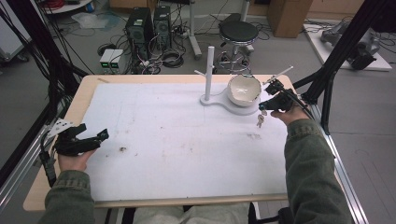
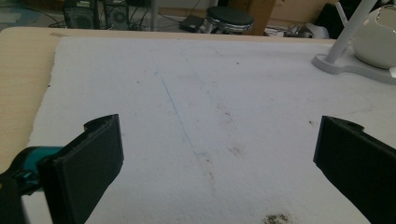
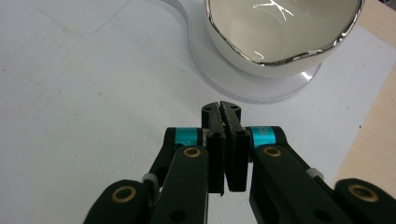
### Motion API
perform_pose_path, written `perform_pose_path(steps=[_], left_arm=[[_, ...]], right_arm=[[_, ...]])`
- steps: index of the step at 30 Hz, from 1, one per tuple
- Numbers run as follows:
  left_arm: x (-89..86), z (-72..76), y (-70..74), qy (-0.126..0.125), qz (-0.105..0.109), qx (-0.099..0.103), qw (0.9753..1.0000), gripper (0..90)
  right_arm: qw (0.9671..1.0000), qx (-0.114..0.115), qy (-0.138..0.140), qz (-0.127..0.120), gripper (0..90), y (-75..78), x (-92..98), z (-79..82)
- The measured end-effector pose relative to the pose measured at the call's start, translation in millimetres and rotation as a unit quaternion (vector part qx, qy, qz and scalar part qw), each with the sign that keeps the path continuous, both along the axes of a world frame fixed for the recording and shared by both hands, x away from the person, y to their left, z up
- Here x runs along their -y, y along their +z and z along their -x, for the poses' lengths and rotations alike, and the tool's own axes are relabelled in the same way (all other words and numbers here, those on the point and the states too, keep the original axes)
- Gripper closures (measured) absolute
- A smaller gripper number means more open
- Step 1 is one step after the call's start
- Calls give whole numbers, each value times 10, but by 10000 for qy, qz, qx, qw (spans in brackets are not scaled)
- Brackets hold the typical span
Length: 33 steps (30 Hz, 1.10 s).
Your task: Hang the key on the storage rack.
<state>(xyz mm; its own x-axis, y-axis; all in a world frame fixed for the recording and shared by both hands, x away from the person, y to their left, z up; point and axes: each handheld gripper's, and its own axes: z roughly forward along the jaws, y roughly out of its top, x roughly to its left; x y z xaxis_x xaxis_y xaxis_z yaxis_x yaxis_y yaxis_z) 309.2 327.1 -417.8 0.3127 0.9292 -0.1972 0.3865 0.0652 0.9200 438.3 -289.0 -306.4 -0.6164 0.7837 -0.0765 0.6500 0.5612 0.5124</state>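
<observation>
Two claws: we hold one in each hand.
Left claw: wide apart, low over the bench.
Right claw: pinched tight on the keys, which hang just beside the bowl.

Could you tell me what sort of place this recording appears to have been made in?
Most likely a robotics lab or workshop. Beyond the table with its white mat, desktop computer towers stand on the floor amid tangled cables, a black stool sits nearby, and a black frame flanks the table.
</observation>
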Motion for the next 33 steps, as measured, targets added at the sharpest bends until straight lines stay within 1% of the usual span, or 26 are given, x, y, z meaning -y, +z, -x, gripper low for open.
perform_pose_path(steps=[1, 2, 6, 11, 15, 16, 20, 23, 27, 28, 33], left_arm=[[0, 0, 0, 0, 0, 0, 10000, 20], [-3, 0, 0, -10, -6, -11, 10000, 20], [-1, 0, 0, -9, 7, -6, 10000, 20], [-3, 1, 2, -11, 1, -9, 10000, 20], [-2, -1, 0, -15, 8, -8, 10000, 20], [0, -3, -2, -10, 9, -5, 10000, 20], [2, -4, -2, -16, 13, -5, 10000, 20], [4, -6, -3, -15, 23, -3, 10000, 20], [2, -7, -2, -31, -3, -13, 10000, 20], [4, -8, -3, -29, 5, -11, 10000, 20], [5, -11, -4, -34, 13, -15, 10000, 20]], right_arm=[[10000, 0, 0, 0, 889, 0, 0, 0], [10000, 34, 83, 13, 889, 47, -36, -5], [9998, 44, 176, 31, 889, 142, -114, -11], [9997, 106, 212, -33, 888, 230, -185, -11], [9996, 138, 243, -11, 888, 270, -219, -10], [9996, 149, 233, -49, 888, 320, -245, -2], [9994, 198, 283, -26, 888, 397, -293, -1], [9992, 228, 322, 14, 888, 441, -342, -8], [9990, 244, 366, -19, 888, 496, -408, -24], [9988, 276, 395, -18, 888, 511, -428, -35], [9987, 300, 423, 1, 888, 563, -494, -57]])
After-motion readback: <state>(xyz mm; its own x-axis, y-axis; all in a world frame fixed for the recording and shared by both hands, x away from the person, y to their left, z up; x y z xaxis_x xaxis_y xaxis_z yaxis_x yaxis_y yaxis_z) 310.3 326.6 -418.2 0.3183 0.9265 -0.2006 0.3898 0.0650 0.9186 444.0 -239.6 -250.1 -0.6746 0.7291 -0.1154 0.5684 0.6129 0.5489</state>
